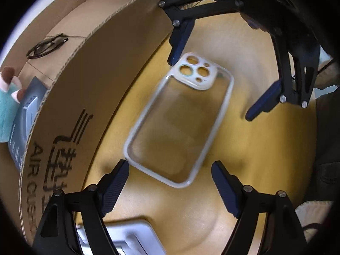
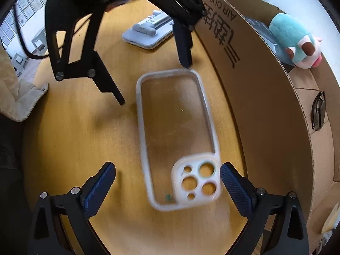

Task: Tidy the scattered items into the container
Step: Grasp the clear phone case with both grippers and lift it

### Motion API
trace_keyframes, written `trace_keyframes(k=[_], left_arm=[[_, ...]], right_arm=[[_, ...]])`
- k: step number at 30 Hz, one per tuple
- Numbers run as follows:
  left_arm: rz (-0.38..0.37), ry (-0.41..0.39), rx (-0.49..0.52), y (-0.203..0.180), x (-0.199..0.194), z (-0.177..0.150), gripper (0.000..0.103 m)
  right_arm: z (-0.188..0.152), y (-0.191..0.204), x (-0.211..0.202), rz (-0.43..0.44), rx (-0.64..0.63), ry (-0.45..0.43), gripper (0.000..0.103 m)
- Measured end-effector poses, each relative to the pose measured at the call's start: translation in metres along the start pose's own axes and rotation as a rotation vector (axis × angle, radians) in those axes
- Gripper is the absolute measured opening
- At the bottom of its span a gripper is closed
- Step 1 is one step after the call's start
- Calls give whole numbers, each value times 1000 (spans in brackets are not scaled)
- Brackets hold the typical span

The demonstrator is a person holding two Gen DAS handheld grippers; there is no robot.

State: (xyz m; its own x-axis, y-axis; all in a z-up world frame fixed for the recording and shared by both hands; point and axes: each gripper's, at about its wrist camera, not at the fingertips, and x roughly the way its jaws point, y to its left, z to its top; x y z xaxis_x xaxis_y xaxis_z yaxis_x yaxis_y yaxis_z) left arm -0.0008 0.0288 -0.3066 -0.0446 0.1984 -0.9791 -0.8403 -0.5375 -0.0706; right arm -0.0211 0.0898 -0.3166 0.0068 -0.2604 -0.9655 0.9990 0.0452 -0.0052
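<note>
The clear phone case [image 1: 179, 119] lies flat on the wooden table [image 1: 244, 170] beside the cardboard box [image 1: 89, 80], its long axis running from my left gripper [image 1: 170, 188] to my right gripper [image 2: 167, 190], both spread, empty, equally near.

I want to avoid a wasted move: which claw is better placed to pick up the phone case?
Probably left. The phone case has its plain end centred in the open left claw; the right claw sits off-centre at the camera end.
</note>
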Motion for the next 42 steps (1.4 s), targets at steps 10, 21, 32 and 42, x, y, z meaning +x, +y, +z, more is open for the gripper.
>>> trace_keyframes(k=[10, 21, 32, 42], left_arm=[[39, 0, 269, -40, 7, 17, 79], [-24, -38, 395, -70, 14, 30, 81], [-33, -58, 408, -86, 16, 38, 83], [-19, -23, 381, -88, -3, 48, 77]], right_arm=[[-31, 1, 4, -16, 73, -16, 101], [-67, 12, -8, 2, 0, -19, 84], [-123, 6, -16, 12, -27, 42, 85], [-138, 8, -33, 11, -49, 21, 83]])
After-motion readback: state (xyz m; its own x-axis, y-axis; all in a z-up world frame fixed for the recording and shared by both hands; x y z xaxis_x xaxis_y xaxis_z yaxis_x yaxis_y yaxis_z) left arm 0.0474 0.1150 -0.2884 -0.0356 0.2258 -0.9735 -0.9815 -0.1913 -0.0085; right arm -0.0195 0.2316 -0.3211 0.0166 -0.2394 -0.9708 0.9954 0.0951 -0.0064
